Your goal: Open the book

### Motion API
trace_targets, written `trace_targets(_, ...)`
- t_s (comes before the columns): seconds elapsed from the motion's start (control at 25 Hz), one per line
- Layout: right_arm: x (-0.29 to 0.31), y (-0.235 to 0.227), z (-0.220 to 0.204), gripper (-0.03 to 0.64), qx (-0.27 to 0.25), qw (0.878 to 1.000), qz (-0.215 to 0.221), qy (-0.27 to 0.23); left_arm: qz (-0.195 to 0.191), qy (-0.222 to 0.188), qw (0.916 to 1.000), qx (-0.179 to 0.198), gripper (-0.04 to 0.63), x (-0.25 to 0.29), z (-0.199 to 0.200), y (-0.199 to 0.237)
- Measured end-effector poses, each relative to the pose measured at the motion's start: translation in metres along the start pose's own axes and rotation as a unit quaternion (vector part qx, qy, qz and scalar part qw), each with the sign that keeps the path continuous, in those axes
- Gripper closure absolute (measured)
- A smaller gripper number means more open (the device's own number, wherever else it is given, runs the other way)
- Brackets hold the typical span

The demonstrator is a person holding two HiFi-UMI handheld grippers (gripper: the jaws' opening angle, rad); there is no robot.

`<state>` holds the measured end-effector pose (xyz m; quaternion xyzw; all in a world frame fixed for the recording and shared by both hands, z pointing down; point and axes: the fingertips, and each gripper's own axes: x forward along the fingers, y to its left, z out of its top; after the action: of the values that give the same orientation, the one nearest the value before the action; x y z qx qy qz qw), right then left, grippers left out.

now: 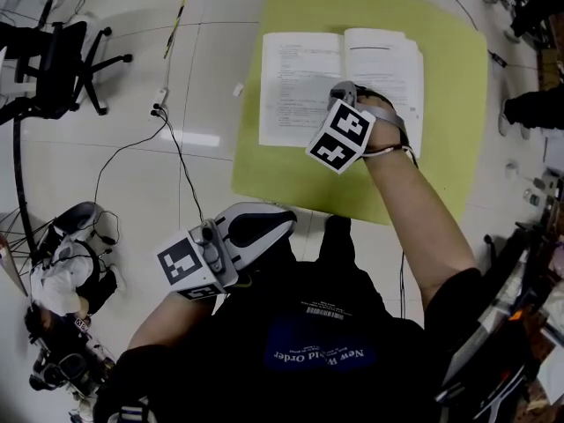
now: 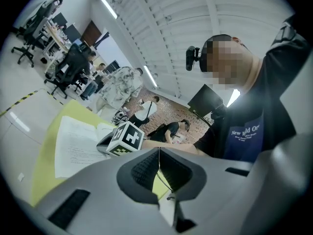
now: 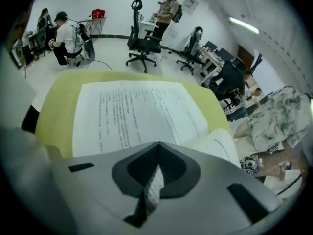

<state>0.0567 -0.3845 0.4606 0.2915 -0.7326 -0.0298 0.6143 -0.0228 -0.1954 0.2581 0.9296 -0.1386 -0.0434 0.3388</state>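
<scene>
Right gripper (image 1: 344,90) over book (image 1: 298,76) (page (image 3: 154,185) pinched)

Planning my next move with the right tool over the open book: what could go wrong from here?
The right tool is shut on a thin page of the book; a fast or sideways pull could tear or crease it.
The left tool hangs shut near the body, off the table, so nothing pins the book; it may slide or lift with the page.
</scene>
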Motion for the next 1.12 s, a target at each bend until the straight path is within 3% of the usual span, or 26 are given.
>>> trace_targets(0.2,0.004,0.001,0.002,0.646,-0.001,1.0,0.024,0.01,-0.004,-0.005,1.0,0.005,0.589,0.001,0.004,-0.004)
trace_targets(0.32,-0.008,-0.007,-0.006,0.641,0.061,0.997,0.019,-0.031,-0.002,-0.01,0.9999,0.009,0.589,-0.001,0.01,-0.008)
trace_targets(0.48,-0.029,-0.021,-0.015,0.634,0.142,0.985,-0.007,-0.096,-0.002,-0.017,0.9997,0.016,0.589,-0.003,0.023,-0.009)
trace_targets(0.6,-0.033,-0.022,-0.017,0.634,0.153,0.982,-0.026,-0.106,-0.005,-0.012,0.9997,0.02,0.589,-0.003,0.025,-0.012)
trace_targets(1.12,-0.055,-0.035,-0.014,0.63,0.169,0.975,-0.034,-0.138,-0.01,-0.003,0.9997,0.024,0.589,0.009,0.027,-0.02)
